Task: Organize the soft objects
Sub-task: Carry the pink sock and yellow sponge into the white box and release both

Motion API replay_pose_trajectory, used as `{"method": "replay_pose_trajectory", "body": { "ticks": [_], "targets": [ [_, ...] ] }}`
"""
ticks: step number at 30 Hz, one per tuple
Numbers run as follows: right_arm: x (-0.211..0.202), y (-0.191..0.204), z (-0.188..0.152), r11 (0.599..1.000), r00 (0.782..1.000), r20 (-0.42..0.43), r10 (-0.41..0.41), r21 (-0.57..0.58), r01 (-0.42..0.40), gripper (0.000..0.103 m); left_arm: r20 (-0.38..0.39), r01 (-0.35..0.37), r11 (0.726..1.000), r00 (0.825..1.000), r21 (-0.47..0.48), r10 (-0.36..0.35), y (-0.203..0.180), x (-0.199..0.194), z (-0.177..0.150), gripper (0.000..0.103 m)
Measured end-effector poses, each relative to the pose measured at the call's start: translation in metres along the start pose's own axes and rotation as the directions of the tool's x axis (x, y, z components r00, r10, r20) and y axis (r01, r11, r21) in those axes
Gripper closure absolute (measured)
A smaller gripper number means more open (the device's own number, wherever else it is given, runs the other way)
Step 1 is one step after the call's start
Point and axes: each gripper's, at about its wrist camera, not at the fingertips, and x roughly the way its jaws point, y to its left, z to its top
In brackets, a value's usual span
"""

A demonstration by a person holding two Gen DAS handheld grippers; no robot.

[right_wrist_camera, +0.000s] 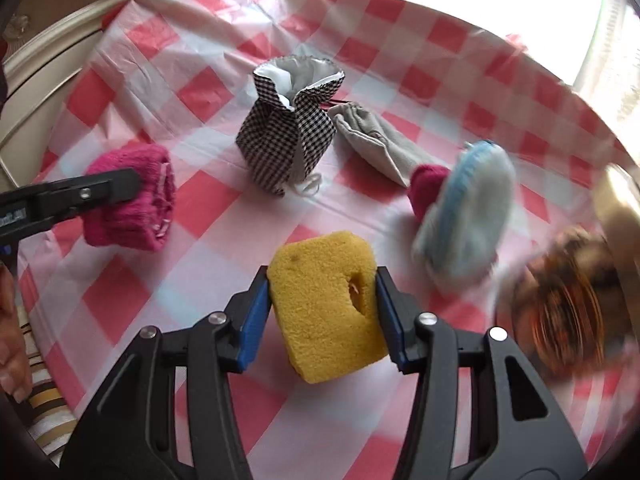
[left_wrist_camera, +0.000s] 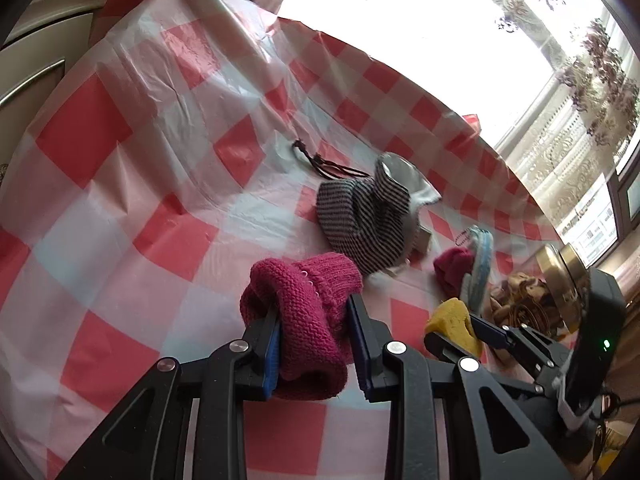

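Observation:
My left gripper (left_wrist_camera: 314, 312) is shut on a magenta knitted piece (left_wrist_camera: 304, 312), held above the checked tablecloth; it also shows at the left of the right wrist view (right_wrist_camera: 132, 200). My right gripper (right_wrist_camera: 322, 288) is shut on a yellow sponge (right_wrist_camera: 326, 304), also seen in the left wrist view (left_wrist_camera: 452, 322). An open checked drawstring pouch (right_wrist_camera: 286, 140) stands upright mid-table; it appears in the left wrist view (left_wrist_camera: 360, 220). A second magenta knit (right_wrist_camera: 426, 192) lies beside a blue-edged white fluffy item (right_wrist_camera: 466, 216).
A grey cloth bag (right_wrist_camera: 372, 140) lies behind the pouch. A brown blurred object (right_wrist_camera: 568, 312) and a brass item (left_wrist_camera: 560, 280) sit at the right. The red-and-white tablecloth (left_wrist_camera: 120, 160) covers a round table; a window and curtains are behind.

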Motion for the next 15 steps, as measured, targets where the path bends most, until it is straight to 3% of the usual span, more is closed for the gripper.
{"method": "replay_pose_trajectory", "body": {
  "ticks": [7, 15],
  "targets": [
    [-0.042, 0.013, -0.033, 0.998, 0.999, 0.016, -0.041, 0.037, 0.041, 0.049, -0.002, 0.014, 1.0, 1.0, 0.019, -0.014, -0.013, -0.018, -0.024, 0.072],
    [-0.078, 0.018, -0.064, 0.999, 1.0, 0.018, -0.019, 0.047, 0.018, 0.049, -0.012, 0.016, 1.0, 1.0, 0.019, -0.016, -0.025, -0.044, -0.059, 0.072]
  ]
}}
